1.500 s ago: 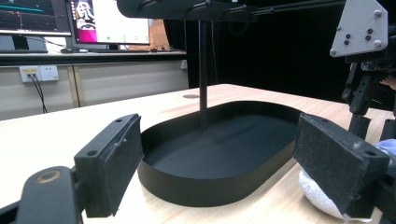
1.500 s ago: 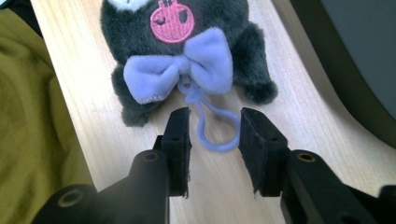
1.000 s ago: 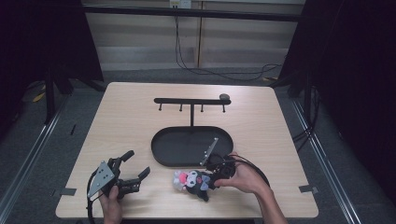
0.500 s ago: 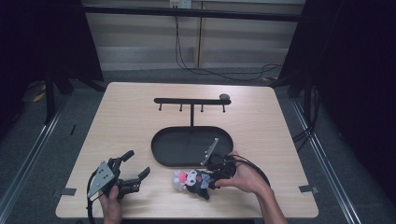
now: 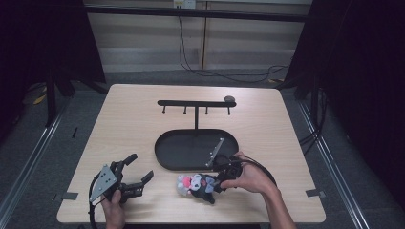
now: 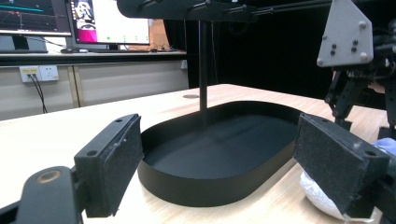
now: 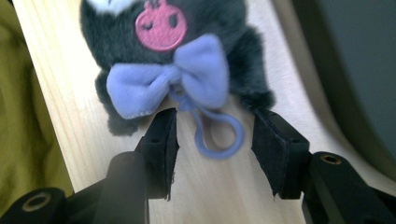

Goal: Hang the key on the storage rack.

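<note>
Plush toy (image 5: 197, 184) beside black tray (image 5: 184, 155)

Your plush toy (image 5: 197, 183) lies on the wooden table (image 5: 119, 124), just in front of the oval black tray (image 5: 165, 148). It's dark grey, with a lilac bow (image 7: 163, 79), a pink skull badge (image 7: 160, 23) and a lilac loop (image 7: 219, 130) flat on the wood.

A light wooden table (image 5: 133, 119) stands on a grey floor (image 5: 43, 157). Behind it is a pale wall (image 5: 143, 43) with hanging cables (image 5: 191, 52). Black curtains (image 5: 363, 71) are at both sides. Monitors (image 6: 93, 21) glow above a socket (image 6: 39, 72).
</note>
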